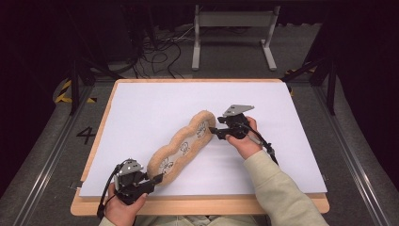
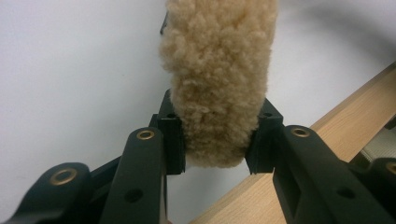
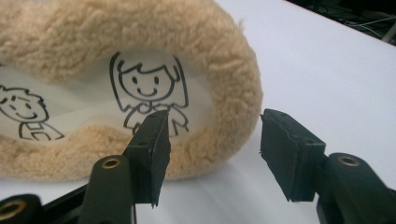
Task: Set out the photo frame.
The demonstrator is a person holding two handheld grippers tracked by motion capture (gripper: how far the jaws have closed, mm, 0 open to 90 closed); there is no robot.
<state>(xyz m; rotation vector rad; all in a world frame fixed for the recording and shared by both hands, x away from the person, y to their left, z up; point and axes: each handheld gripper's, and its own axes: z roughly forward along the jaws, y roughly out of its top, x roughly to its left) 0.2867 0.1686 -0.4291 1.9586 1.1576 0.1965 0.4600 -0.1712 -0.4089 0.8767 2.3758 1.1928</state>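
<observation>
Fleecy tan pouch [image 1: 181,147], long and lobed, lies flat on the white sheet [image 1: 141,108] covering the table [image 1: 202,205]. It runs diagonally from near the front-left corner up toward the table's centre. Its middle panel is pale, with line-drawn cartoon children; in the right gripper view a smiling girl figure [image 3: 148,93] sits at the far end, a second figure [image 3: 25,112] beside her.

Left gripper [image 1: 151,181] at the front edge, near end of pouch: left gripper view shows the fleece rim [image 2: 217,84] squeezed between both pads, jaws clamped on it. Pouch end stands just above the sheet's front edge, wooden table edge [image 2: 355,126] close by.

Right gripper [image 1: 212,131] at the far end of the pouch, near table centre. Jaws apart, pads clear of the fleece; left pad [image 3: 156,154] is in front of the rim, right pad [image 3: 285,158] over bare sheet, nothing pinched between them
</observation>
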